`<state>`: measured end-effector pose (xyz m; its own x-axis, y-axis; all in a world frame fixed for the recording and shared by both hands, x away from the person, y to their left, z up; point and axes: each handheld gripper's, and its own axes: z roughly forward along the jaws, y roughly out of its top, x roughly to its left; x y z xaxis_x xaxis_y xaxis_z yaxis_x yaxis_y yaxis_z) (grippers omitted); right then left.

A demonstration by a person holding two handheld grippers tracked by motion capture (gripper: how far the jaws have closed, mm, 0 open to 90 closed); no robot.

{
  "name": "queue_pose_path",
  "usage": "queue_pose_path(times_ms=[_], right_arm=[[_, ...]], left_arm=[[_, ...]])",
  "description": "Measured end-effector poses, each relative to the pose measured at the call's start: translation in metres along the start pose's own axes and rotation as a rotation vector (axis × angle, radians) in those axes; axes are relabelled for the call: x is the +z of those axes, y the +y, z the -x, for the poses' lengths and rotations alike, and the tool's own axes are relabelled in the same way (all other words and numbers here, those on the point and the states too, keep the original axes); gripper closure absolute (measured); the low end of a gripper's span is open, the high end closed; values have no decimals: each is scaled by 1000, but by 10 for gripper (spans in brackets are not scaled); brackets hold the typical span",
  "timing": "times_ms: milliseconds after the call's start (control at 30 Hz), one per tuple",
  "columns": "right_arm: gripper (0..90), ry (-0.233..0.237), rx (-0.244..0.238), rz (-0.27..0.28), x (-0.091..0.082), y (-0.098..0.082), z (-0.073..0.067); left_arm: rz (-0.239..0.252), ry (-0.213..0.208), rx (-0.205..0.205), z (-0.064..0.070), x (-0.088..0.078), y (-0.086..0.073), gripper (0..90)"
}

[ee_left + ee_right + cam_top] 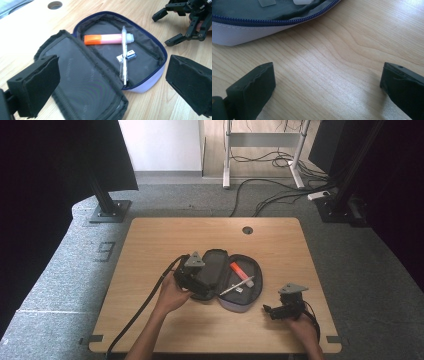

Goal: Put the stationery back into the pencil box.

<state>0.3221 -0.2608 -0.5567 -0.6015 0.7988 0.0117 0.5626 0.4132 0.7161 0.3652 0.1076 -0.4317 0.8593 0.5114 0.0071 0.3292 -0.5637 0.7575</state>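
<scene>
Both hand-held grippers, left [112, 87] and right [328, 87], gape wide beside the open pencil case [100, 65]; its label [126, 55] is unreadable.

Both forearms are bare, with no sleeve or glove. The left gripper [192, 279] is black, carries a grey three-cornered plate on top, and trails a thick black cable. The right gripper [272, 310] is black too, with the same grey plate. In the gripper views, the jaws are chunky black blocks faced with soft, rough-edged padding.
</scene>
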Motion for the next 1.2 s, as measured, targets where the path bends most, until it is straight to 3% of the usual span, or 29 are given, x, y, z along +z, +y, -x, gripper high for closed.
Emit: queue_pose_path(times_ms=[633, 1200], right_arm=[[0, 1, -1, -1, 0, 0, 0], [0, -1, -1, 0, 0, 0, 0]], left_arm=[[10, 62, -37, -16, -27, -26, 0], [6, 115, -78, -23, -48, -61, 0]])
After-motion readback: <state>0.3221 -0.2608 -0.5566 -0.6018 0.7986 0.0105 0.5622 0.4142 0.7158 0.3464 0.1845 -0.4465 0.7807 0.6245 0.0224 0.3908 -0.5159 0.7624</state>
